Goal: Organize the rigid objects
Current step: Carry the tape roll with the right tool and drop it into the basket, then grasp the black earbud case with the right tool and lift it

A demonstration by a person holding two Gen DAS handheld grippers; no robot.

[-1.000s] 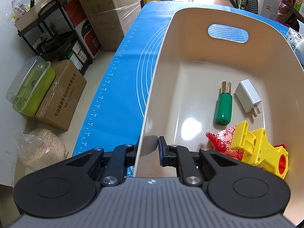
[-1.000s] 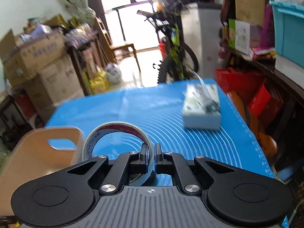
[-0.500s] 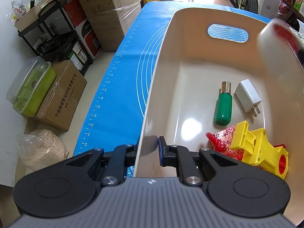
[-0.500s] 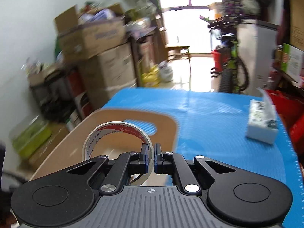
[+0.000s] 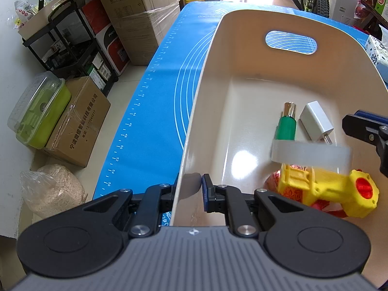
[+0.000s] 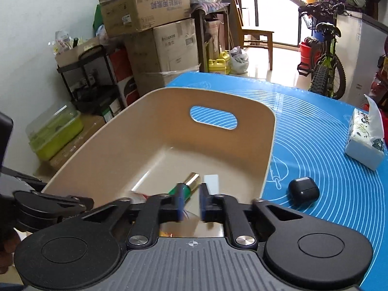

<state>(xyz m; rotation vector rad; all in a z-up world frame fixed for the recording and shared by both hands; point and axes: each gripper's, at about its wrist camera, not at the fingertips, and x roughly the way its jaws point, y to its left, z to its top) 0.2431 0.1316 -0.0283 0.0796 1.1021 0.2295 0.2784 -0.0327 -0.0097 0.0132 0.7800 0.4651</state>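
A beige bin [image 5: 242,55] stands on the blue mat [image 5: 155,111]. My left gripper [image 5: 191,189] is shut on the bin's near wall. Inside lie a green bottle [image 5: 286,127], a white charger [image 5: 315,121] and a yellow toy [image 5: 327,191] on a red packet. A clear tape roll [image 5: 311,155] is blurred in mid-air just above the toy, free of any gripper. My right gripper [image 6: 190,202] hovers over the bin [image 6: 157,126] with its jaws opening and nothing between them. One of its fingers [image 5: 363,126] shows at the right edge of the left wrist view.
A black earbud case [image 6: 303,192] lies on the mat to the right of the bin, and a tissue box [image 6: 365,143] sits further right. Cardboard boxes [image 6: 157,36], a black rack and a green container crowd the floor to the left. A bicycle stands beyond the table.
My right gripper swung left from over the mat to over the bin with the tape roll, then opened; the roll has left its jaws and drops into the bin. The left gripper has not moved.
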